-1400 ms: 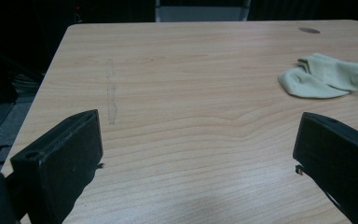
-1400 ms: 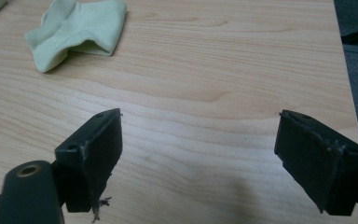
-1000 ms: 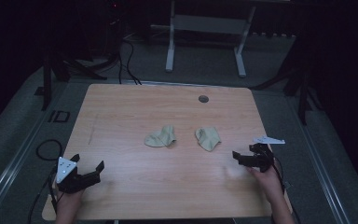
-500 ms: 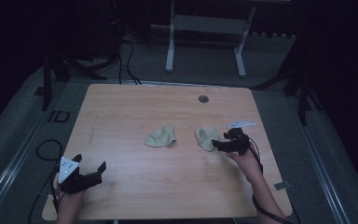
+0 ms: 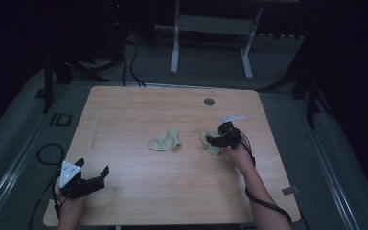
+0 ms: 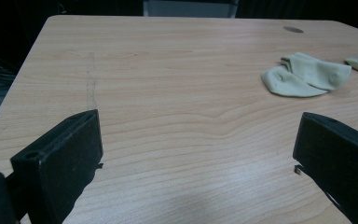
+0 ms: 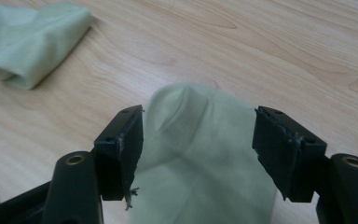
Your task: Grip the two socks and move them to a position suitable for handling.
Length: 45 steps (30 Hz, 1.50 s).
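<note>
The table (image 5: 139, 110) is pale wood with a wavy brown grain; a small dark grey disc (image 5: 209, 101) sits at its far edge. Both socks are a pale, washed-out green: the left sock (image 5: 166, 141) plain, the right sock (image 7: 205, 154) showing a fine ribbed knit in the right gripper view. The left hand-held gripper (image 5: 92, 178) is black with a light grey three-cornered plate on top; the right hand-held gripper (image 5: 214, 141) is black too, with brass-coloured screw holes near its jaws. The floor (image 5: 24, 134) around is dull grey, crossed by black cables (image 5: 129, 57), with a pale grey stand (image 5: 211, 24) beyond.
</note>
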Each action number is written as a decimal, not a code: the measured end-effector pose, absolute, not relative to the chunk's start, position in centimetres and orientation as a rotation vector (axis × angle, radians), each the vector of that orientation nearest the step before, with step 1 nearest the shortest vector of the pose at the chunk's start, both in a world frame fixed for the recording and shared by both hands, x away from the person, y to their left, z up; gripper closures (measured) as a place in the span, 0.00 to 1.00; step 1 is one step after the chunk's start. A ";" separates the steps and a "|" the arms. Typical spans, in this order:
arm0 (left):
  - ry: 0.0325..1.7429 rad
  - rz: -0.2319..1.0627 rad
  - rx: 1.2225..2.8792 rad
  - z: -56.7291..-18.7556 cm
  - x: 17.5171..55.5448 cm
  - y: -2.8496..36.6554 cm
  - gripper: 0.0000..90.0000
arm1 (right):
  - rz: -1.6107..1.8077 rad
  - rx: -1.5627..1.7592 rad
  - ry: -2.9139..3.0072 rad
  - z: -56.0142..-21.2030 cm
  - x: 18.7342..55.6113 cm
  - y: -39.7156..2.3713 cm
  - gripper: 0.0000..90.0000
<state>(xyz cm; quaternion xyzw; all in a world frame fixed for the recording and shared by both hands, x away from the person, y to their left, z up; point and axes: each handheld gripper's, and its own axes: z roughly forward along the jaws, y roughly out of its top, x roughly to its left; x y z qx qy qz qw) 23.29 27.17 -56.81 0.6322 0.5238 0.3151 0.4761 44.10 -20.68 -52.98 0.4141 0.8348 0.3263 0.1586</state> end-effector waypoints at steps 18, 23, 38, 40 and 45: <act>1.280 0.754 1.540 -56.8 23.2 27.1 0.02 | 0.826 1.231 2.333 -55.2 44.9 -18.8 0.85; 1.280 0.745 1.545 -56.8 23.3 27.0 0.02 | 0.798 1.225 2.356 -54.4 44.6 -18.5 0.89; 1.274 0.746 1.553 -56.8 23.5 26.7 0.02 | 0.927 1.084 2.359 -47.8 39.1 -17.3 0.89; 1.271 0.743 1.555 -56.8 23.5 26.6 0.02 | 0.952 1.070 2.356 -46.9 38.1 -17.2 0.89; 1.270 0.741 1.555 -56.7 23.5 26.4 0.02 | 0.974 1.012 2.381 -46.1 35.7 -16.4 0.89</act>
